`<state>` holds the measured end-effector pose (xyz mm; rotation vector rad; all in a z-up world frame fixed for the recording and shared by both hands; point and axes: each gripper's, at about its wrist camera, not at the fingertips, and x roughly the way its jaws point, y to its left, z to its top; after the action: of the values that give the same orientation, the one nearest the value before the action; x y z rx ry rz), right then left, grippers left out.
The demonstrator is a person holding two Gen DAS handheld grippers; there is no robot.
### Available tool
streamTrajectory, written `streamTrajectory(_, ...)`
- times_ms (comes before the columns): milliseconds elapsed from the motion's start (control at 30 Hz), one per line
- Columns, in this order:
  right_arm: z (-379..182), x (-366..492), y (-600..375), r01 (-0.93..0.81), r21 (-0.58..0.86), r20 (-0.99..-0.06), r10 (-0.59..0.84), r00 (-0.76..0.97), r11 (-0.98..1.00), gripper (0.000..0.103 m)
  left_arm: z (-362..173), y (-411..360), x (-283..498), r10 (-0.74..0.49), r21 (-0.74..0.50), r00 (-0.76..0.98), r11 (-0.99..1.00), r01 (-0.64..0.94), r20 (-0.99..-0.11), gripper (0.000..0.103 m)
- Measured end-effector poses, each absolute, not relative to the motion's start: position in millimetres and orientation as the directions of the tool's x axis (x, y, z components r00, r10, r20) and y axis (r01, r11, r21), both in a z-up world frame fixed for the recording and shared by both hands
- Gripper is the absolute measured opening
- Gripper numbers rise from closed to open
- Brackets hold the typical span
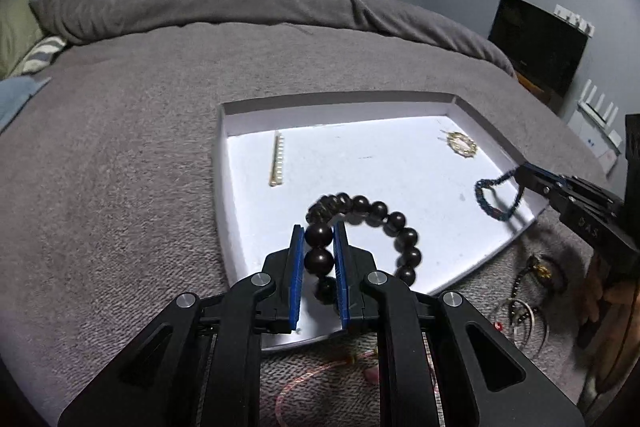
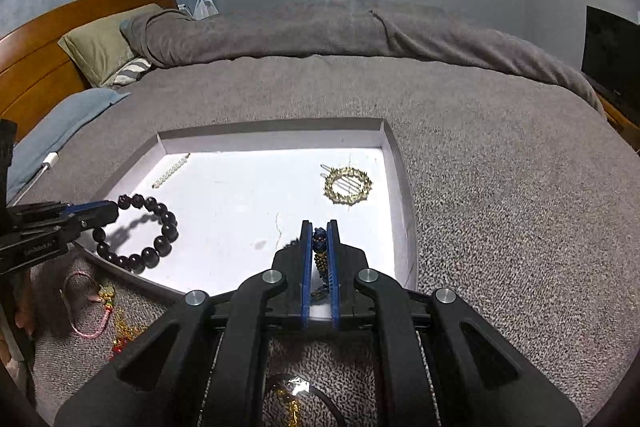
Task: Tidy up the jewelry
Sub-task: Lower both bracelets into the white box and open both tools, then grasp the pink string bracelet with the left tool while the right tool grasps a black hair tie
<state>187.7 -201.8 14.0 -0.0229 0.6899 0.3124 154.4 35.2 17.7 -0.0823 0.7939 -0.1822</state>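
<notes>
Left gripper (image 1: 319,239): blue pads clamped on the dark round-bead wooden bracelet (image 1: 372,215), two beads pinched between them; the rest of the loop hangs forward and to the right of the fingers.
Bracelet position: over the near-left part of the shallow white cardboard tray (image 1: 256,111); in the right wrist view its loop (image 2: 152,227) straddles the tray's near-left edge, and I cannot tell whether the lowest beads touch the floor.
Right gripper (image 2: 320,247): pads closed on the small blue-and-gold beaded bracelet (image 2: 320,247), held edge-on between the fingers.
Blue bracelet position: over the tray's near-right part; the left wrist view shows its loop (image 1: 496,195) dangling below the fingertips, close to the right wall.
Already in tray: a straight pearl hair clip (image 1: 277,159) far left, long axis running near to far; a round gold hair clip (image 2: 347,185) far right.
Key relation: each held loop hangs on its own side of the tray, well apart; open white floor lies between them.
Next move, my judgement: lower and release, each side separately.
Still on the grey bedspread (image 2: 500,187): a pink cord bracelet (image 2: 86,311) and gold pieces near the front edge, nearer the left hand in the right wrist view.
</notes>
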Motion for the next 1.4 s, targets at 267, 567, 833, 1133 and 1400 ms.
streamTrajectory(267,15.8,181.1,-207.6,-0.282,0.102,-0.606,0.284,0.743,0.954,0.026,24.2,33.4,146.1,-0.173,-0.120,0.711,0.985,0.124,-0.681,0.027)
streamTrajectory(567,30.6,151.1,-214.1,-0.249,0.092,-0.535,0.258,0.804,0.964,0.049,42.5,26.4,117.3,-0.138,-0.074,0.764,0.990,0.117,-0.630,0.058)
streamTrajectory(833,19.2,108.1,-246.7,-0.168,0.120,-0.554,0.206,0.806,0.979,0.050,46.1,27.4,80.2,-0.130,-0.095,0.787,0.991,0.091,-0.603,0.066)
streamTrajectory(1133,9.0,77.2,-262.4,-0.149,0.147,-0.571,0.207,0.795,0.978,0.050,24.1,37.8,53.2,-0.104,-0.113,0.764,0.993,0.041,-0.636,0.066)
streamTrajectory(1400,5.7,79.0,-249.2,-0.189,0.104,-0.594,0.213,0.776,0.976,0.049,11.1,35.8,52.7,-0.081,-0.077,0.748,0.996,0.041,-0.659,0.066)
